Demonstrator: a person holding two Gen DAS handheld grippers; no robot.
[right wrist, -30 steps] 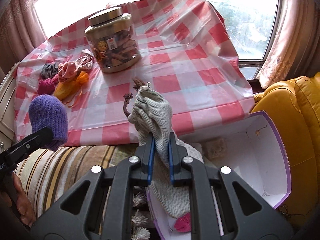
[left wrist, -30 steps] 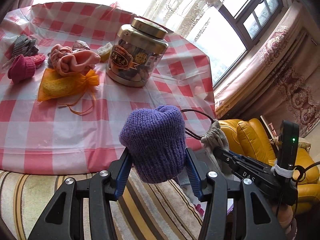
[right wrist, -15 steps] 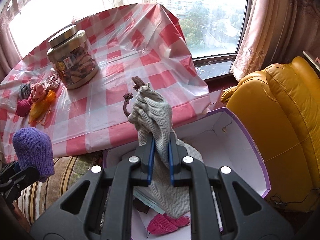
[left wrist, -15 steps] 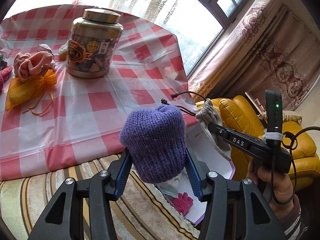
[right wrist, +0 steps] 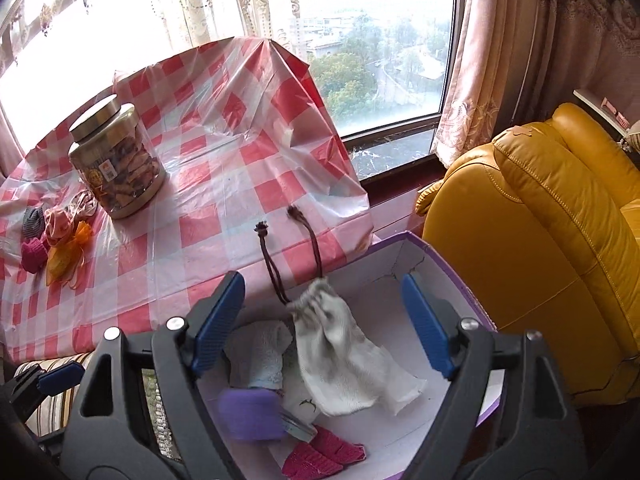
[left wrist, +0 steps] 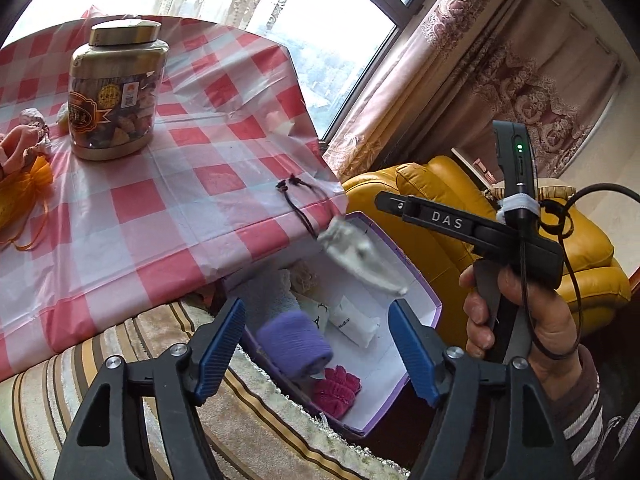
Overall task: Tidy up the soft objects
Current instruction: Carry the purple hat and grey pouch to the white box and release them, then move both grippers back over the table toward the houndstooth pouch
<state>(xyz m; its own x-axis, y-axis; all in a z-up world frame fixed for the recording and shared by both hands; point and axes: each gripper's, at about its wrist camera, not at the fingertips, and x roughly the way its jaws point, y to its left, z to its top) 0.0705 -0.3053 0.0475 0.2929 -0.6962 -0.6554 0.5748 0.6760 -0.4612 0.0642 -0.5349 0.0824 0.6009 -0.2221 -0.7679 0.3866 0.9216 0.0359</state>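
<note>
The table under the red-and-white checked tablecloth [right wrist: 224,168] is carrying a gold-lidded snack jar [right wrist: 118,162], and left of the jar a small heap is lying: a grey knit piece [right wrist: 33,220], a pink fabric bundle [right wrist: 56,220], a magenta knit piece [right wrist: 34,254] and an orange organza pouch [right wrist: 60,260]. A yellow leather armchair [right wrist: 552,248] is standing just beside the box on the right, under a window hung with lace curtains [right wrist: 256,0]. A striped cushion [left wrist: 120,380] is lying along the table's near edge.

The white box with a purple rim [left wrist: 412,280] is sitting below the table's corner, open at the top. Inside, a pale blue towel [right wrist: 260,356] is lying at the back, a pair of magenta knit socks [right wrist: 320,456] at the front, and a small white packet [left wrist: 354,322] is showing in the left wrist view.

The left gripper [left wrist: 318,350] is standing spread, its jaws having just been opening; the purple knit hat [left wrist: 294,344] is blurred and clear of the pads, over the box's near edge. The right gripper [right wrist: 322,320] is likewise spread wide, jaws just having been opening, and the grey drawstring pouch [right wrist: 340,352] is blurred between them, touching neither pad, above the box's interior, its brown cords [right wrist: 272,264] trailing upward. A hand [left wrist: 516,316] is holding the right gripper's handle.
</note>
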